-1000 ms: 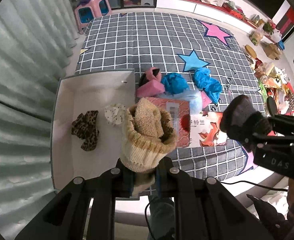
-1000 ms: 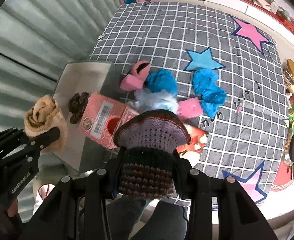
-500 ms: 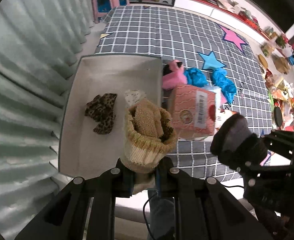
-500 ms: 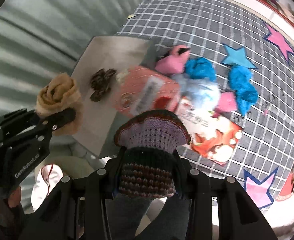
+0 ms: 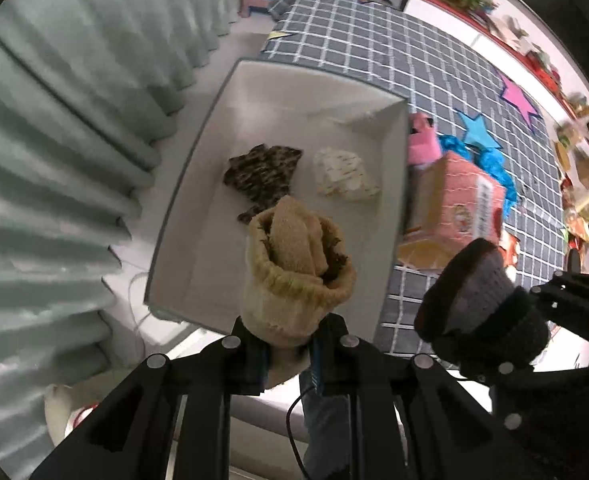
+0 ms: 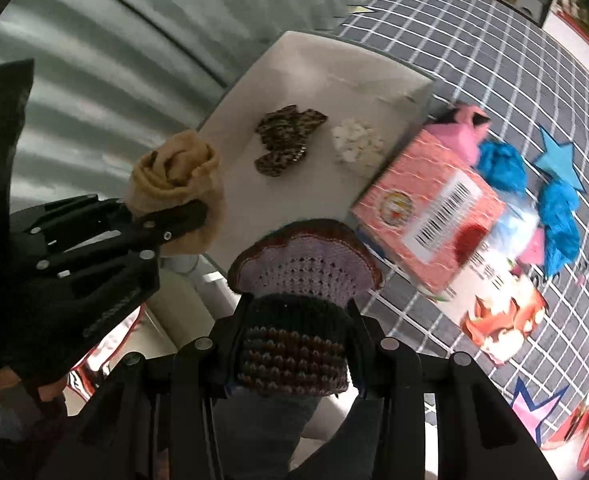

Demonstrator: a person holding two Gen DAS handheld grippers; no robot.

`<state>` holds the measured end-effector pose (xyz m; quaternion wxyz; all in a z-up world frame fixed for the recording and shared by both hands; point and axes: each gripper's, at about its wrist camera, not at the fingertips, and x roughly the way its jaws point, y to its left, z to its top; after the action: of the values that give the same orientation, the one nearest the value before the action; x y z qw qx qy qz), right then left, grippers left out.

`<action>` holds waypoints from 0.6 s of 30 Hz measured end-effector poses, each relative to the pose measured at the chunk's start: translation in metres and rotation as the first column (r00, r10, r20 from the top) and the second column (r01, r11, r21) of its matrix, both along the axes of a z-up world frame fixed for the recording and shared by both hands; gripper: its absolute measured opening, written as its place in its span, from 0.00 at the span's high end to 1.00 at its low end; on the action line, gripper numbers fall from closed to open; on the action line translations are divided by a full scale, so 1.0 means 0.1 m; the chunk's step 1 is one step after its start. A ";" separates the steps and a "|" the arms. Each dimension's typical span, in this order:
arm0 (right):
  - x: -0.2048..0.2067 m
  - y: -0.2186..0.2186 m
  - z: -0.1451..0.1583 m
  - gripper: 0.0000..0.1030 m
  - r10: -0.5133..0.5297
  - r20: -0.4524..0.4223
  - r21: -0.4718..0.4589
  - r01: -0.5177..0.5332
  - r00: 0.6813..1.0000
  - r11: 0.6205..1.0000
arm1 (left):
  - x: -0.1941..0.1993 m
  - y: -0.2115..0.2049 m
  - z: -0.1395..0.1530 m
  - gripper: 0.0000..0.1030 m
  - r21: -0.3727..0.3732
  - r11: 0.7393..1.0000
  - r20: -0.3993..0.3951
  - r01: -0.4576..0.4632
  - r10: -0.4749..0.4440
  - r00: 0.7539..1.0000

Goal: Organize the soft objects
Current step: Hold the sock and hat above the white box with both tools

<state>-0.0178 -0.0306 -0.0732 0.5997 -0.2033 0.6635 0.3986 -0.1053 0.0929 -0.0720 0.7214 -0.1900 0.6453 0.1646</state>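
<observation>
My left gripper (image 5: 288,332) is shut on a rolled beige knitted sock (image 5: 296,264), held above the near part of the white box (image 5: 198,184). It also shows in the right wrist view (image 6: 176,192). My right gripper (image 6: 294,344) is shut on a dark and lilac crocheted piece (image 6: 300,276), held above the box's near right corner; it shows in the left wrist view (image 5: 478,296). In the box lie a leopard-print cloth (image 5: 260,178) and a white dotted cloth (image 5: 344,176).
A pink carton (image 6: 430,208) lies right of the box on the grey checked rug (image 6: 474,48). Pink (image 6: 462,132) and blue (image 6: 502,168) soft items lie beyond it. Grey curtains (image 5: 54,140) hang at the left. A red printed bag (image 6: 502,320) lies near.
Both grippers have moved left with their loads, from over the pink carton and rug to over the white box and its near right corner. The box now fills the middle of both views.
</observation>
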 end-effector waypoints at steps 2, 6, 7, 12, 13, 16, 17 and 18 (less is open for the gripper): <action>-0.01 0.07 -0.02 0.59 0.014 -0.003 -0.004 -0.014 1.000 1.000 | -0.06 0.06 -0.03 0.83 -0.003 1.000 -0.009 -0.023 0.023 1.000; -0.02 0.20 -0.06 0.59 0.052 -0.018 -0.028 -0.052 0.999 0.998 | -0.14 0.16 -0.08 0.83 -0.010 0.998 -0.022 -0.055 0.055 0.998; -0.03 0.23 -0.07 0.59 0.060 -0.020 -0.029 -0.060 0.998 0.998 | -0.15 0.18 -0.10 0.83 -0.011 0.998 -0.026 -0.062 0.062 0.998; -0.08 0.37 -0.12 0.59 0.095 -0.032 -0.041 -0.096 0.995 0.995 | -0.20 0.26 -0.18 0.83 -0.021 0.995 -0.050 -0.099 0.098 0.994; -0.08 0.39 -0.14 0.59 0.101 -0.034 -0.043 -0.102 0.994 0.994 | -0.21 0.27 -0.19 0.83 -0.022 0.995 -0.053 -0.102 0.101 0.993; -0.09 0.47 -0.20 0.59 0.112 -0.041 -0.050 -0.114 0.993 0.992 | -0.23 0.32 -0.25 0.83 -0.026 0.993 -0.064 -0.114 0.112 0.992; -0.10 0.50 -0.22 0.59 0.115 -0.041 -0.052 -0.117 0.993 0.992 | -0.24 0.34 -0.27 0.83 -0.027 0.993 -0.067 -0.116 0.114 0.991; -0.10 0.51 -0.23 0.59 0.118 -0.041 -0.054 -0.120 0.992 0.991 | -0.24 0.35 -0.30 0.83 -0.028 0.992 -0.072 -0.121 0.119 0.990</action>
<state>-0.0281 0.0205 -0.0959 0.5561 -0.2519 0.6724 0.4186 -0.1298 0.1284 -0.1015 0.6838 -0.2343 0.6603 0.2037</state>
